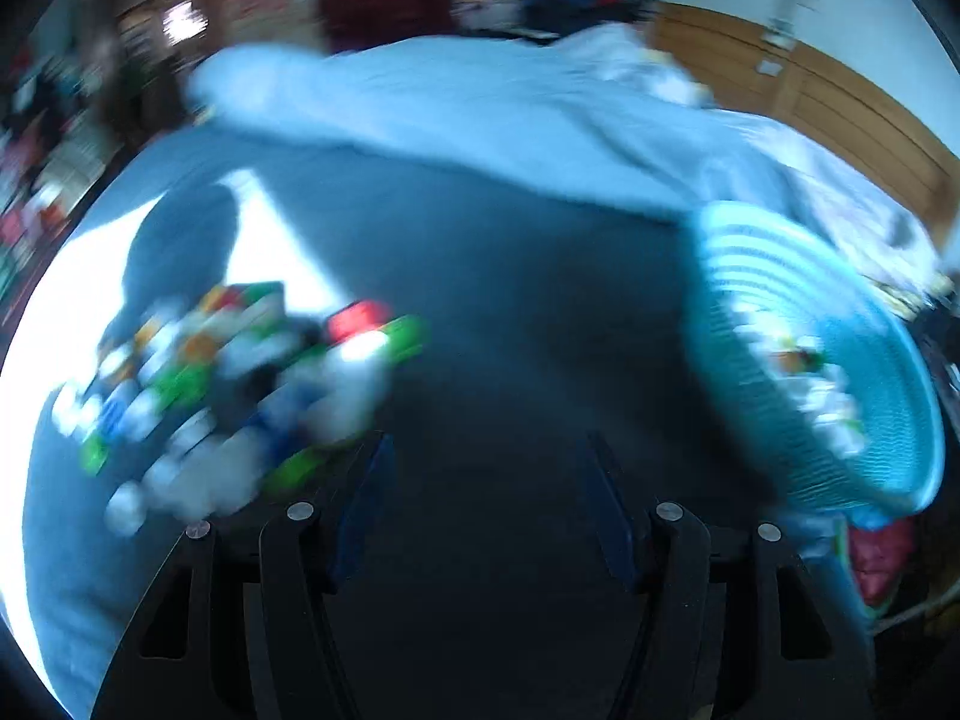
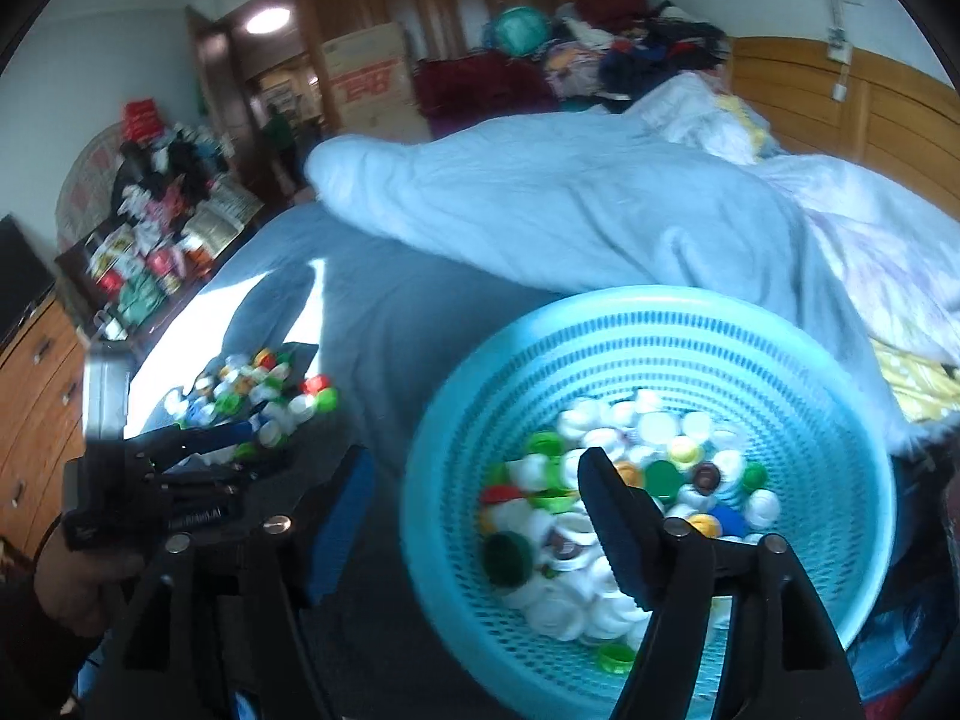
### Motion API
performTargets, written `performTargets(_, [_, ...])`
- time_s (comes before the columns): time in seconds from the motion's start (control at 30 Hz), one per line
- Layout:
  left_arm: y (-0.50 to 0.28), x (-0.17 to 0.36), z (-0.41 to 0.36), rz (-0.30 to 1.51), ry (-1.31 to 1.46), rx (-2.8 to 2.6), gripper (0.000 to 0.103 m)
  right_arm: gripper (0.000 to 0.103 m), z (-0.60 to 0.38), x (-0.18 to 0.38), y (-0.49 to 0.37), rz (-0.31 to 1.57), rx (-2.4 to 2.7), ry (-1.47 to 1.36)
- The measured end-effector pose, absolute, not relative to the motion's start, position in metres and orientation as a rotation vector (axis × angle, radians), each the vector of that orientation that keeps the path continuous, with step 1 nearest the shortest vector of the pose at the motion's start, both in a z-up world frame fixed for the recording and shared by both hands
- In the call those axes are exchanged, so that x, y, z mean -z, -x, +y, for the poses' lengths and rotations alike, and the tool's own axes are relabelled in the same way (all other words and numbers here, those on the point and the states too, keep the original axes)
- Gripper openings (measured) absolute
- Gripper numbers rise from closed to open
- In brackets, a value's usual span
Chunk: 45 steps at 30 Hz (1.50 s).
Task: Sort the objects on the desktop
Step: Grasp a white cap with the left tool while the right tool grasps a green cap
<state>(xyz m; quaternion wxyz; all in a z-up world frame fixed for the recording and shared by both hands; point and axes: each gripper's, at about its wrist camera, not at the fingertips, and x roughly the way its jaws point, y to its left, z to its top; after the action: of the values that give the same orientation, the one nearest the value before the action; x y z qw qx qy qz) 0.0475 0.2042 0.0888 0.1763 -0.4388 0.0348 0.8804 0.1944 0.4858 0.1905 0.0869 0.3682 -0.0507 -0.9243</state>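
Observation:
A loose pile of coloured and white bottle caps (image 1: 228,384) lies on the grey-blue bedspread (image 1: 510,300), blurred in the left wrist view. My left gripper (image 1: 487,438) is open with nothing between its fingers, just right of the pile. A turquoise slotted basket (image 2: 660,348) holds many caps (image 2: 564,606). My right gripper (image 2: 474,456) stands open and empty over the basket's left rim, its right finger (image 2: 612,516) above the caps inside. The right wrist view also shows the left gripper (image 2: 252,444) by the pile (image 2: 258,390), held by a hand (image 2: 66,564).
A pale blue duvet (image 2: 570,204) is bunched across the bed behind the basket (image 1: 768,300). A wooden headboard (image 2: 840,114) lies at the right. A cluttered dresser (image 2: 150,240) and a cardboard box (image 2: 366,78) stand at the far left and back.

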Motion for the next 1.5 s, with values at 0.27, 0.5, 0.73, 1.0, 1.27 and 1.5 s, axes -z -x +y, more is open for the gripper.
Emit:
performTargets(0.27, [-0.037,-0.02,0.033,-0.093,1.473,-2.725,0.057,0.08,0.412,-0.16,-0.169,-0.014,2.588,-1.175])
performTargets(0.5, [-0.01,-0.007,0.024,-0.067,1.401,-2.714,0.065,0.08,0.378,-0.151,-0.153,0.083,2.54,-1.218])
performTargets(0.73, [0.01,-0.011,0.024,-0.042,1.383,-2.727,0.028,0.071,0.365,-0.126,-0.133,-0.008,2.509,-1.246])
performTargets(1.0, [0.005,-0.008,0.007,-0.205,1.325,-2.709,0.025,0.049,0.329,-0.074,-0.057,-0.001,2.505,-1.269])
performTargets(1.27, [0.005,-0.006,0.002,-0.27,1.301,-2.692,0.026,0.048,0.295,-0.019,0.014,0.196,2.469,-1.332])
performTargets(1.5, [0.006,-0.006,0.002,-0.272,1.309,-2.686,0.026,0.048,0.276,-0.008,0.037,0.257,2.45,-1.262])
